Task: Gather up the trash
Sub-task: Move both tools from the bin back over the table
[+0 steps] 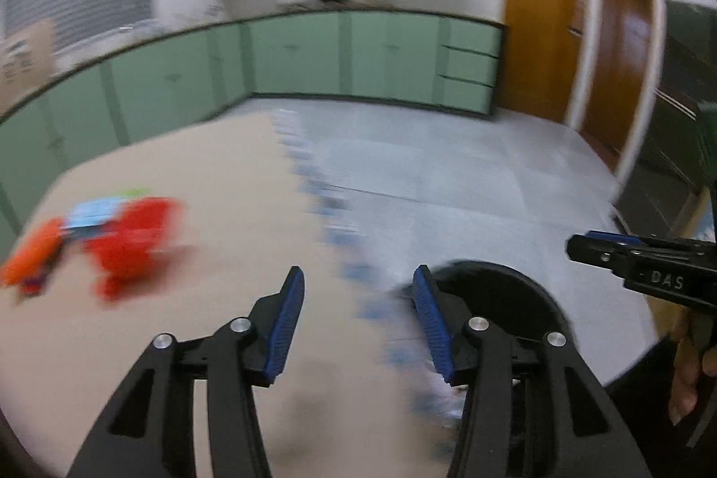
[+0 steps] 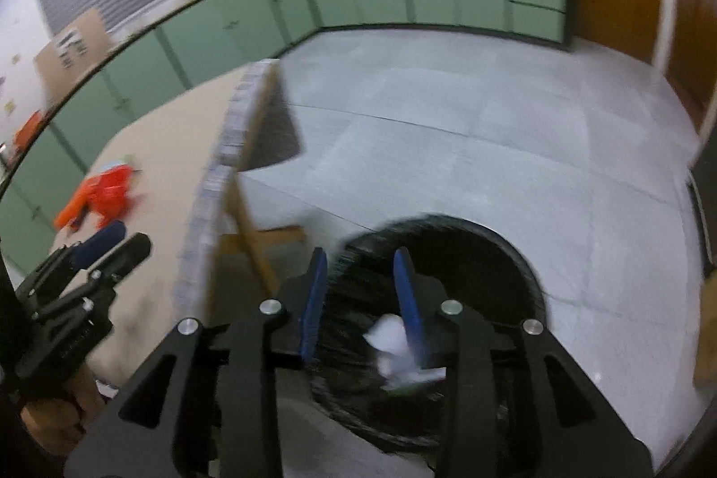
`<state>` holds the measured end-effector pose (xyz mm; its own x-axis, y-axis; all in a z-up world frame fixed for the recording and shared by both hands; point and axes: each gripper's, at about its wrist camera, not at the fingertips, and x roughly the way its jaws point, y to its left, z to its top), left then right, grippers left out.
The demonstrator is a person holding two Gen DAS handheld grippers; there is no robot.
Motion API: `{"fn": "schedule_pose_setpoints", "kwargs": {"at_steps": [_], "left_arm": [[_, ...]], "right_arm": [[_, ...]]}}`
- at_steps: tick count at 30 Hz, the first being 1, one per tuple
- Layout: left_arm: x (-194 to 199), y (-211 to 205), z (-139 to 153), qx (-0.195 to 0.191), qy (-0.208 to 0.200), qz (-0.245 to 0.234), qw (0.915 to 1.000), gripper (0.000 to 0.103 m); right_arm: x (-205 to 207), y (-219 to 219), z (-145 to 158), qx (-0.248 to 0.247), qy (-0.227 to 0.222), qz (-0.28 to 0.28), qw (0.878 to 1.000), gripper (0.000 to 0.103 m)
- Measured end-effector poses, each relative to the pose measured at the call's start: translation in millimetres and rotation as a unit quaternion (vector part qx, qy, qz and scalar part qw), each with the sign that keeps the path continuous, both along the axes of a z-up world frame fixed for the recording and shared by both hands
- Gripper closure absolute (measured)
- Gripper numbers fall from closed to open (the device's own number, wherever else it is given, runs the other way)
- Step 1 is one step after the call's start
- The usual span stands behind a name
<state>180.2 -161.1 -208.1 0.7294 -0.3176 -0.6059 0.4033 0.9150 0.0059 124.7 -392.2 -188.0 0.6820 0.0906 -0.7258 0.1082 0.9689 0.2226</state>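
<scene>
While both sets of jaws are standing spread with nothing between them, we are eyeing the red wrapper (image 1: 134, 240) lying on the tabletop (image 1: 215, 209); it is looking light, crinkly, slippery, so we are judging a bunched fold best to pinch.

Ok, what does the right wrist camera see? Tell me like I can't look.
The right gripper hangs open over a black bin on the grey floor, white crumpled paper inside. Left of it, red and orange wrappers lie on a beige table.
</scene>
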Motion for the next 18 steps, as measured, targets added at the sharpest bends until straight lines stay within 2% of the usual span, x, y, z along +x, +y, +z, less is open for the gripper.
{"fn": "schedule_pose_setpoints", "kwargs": {"at_steps": [3, 6, 9, 12, 18], "left_arm": [[0.8, 65.7, 14.2, 0.011, -0.027, 0.072, 0.997, 0.049], [1.4, 124.5, 23.2, 0.015, -0.042, 0.13, 0.9905, 0.049], [2.9, 169.5, 29.6, 0.015, -0.049, 0.168, 0.9845, 0.049], [1.9, 205.0, 33.7, 0.015, -0.061, 0.189, 0.9799, 0.049], [8.0, 249.6, 33.3, 0.009, -0.07, 0.209, 0.9753, 0.049]], "right_arm": [[20.3, 42.0, 12.1, 0.005, -0.021, 0.043, 0.999, 0.064], [45.2, 99.7, 22.0, 0.009, -0.037, 0.097, 0.995, 0.063], [65.0, 150.6, 27.6, 0.01, -0.049, 0.138, 0.989, 0.061], [82.2, 192.9, 28.2, 0.005, -0.056, 0.165, 0.985, 0.054], [117.0, 240.0, 17.1, -0.006, -0.047, 0.17, 0.984, 0.052]]}}
